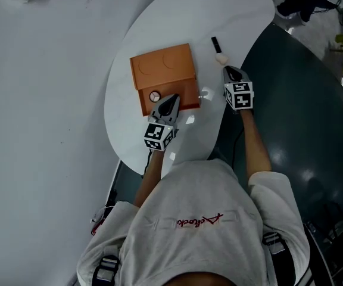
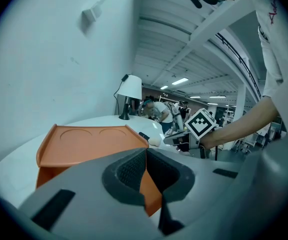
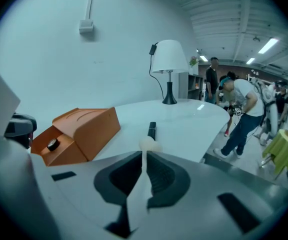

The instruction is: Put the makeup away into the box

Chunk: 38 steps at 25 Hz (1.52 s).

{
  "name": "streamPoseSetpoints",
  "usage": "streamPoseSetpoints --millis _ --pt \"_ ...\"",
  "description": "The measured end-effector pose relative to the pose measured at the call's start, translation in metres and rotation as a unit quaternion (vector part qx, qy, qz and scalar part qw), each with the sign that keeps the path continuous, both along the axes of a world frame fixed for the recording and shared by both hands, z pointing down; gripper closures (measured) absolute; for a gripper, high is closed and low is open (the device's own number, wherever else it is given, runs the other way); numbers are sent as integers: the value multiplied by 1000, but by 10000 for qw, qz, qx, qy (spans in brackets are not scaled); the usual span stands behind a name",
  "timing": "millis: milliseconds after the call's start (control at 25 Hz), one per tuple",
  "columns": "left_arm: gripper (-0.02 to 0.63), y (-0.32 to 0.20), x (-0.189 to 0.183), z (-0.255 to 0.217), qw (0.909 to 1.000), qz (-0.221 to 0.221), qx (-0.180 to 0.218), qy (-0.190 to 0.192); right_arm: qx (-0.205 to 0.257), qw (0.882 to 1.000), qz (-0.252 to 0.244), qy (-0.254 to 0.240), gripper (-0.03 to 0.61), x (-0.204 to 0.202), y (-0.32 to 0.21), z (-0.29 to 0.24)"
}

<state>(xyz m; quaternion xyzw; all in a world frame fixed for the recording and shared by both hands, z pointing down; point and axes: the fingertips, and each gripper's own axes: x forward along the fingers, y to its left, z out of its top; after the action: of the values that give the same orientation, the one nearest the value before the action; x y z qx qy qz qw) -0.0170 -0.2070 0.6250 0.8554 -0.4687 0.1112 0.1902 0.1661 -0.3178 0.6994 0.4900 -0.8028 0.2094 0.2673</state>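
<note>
Both tongs are pinched shut and empty. The right tongs (image 1: 227, 71) sit just short of the beige makeup sponge (image 1: 221, 58), and the left tongs (image 1: 174, 99) are at the orange box (image 1: 162, 70) front. The sponge lies on the white bench (image 1: 159, 16), right of the box. Just beyond it is a black tube (image 1: 215, 43), its long axis running near-to-far. Advancing unopened would likely shove the sponge into the tube and roll it.

1 box (image 1: 162, 70), 1 black tube (image 1: 215, 43), 1 sponge (image 1: 221, 58), 1 jar (image 1: 155, 96), 1 lamp (image 3: 169, 59).
</note>
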Motion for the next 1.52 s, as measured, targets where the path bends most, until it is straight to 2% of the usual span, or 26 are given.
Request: streamPoseSetpoints --millis 40,80,120,160,240,640,680,720,760,1080,1520 --pt "601 -1 -1 0 10000 -4 -4 -3 5 10000 -17 4 550 -2 -5 2" --pt "601 -2 -2 1 10000 -8 -10 -5 2 10000 -40 2 484 -3 -8 4" --pt "601 -2 -3 1 10000 -12 -18 -8 -7 10000 -73 -5 380 -5 -11 6" --pt "601 -3 -4 1 10000 -16 -29 -10 -22 9999 -107 -7 345 -7 -14 8" --pt "601 -3 -5 3 10000 -21 -57 -12 -62 9999 -146 20 337 -9 -18 12" --pt "601 -7 -12 5 9999 -70 -107 -1 -248 9986 -202 415 336 -10 -36 31" --pt "601 -7 -12 6 9999 -75 -120 0 -256 9984 -193 467 352 -9 -36 31" --pt "601 -7 -13 7 9999 -82 -130 2 -257 9982 -180 508 402 -9 -36 31" --pt "601 -7 -13 7 9999 -90 -137 5 -258 9981 -181 524 405 -9 -35 31" --pt "601 -1 -13 -2 9999 -101 -16 69 -105 9993 -64 356 416 -4 -13 10" --pt "601 22 -26 -48 9986 -219 469 51 504 9987 112 1 416 -13 17 -63"
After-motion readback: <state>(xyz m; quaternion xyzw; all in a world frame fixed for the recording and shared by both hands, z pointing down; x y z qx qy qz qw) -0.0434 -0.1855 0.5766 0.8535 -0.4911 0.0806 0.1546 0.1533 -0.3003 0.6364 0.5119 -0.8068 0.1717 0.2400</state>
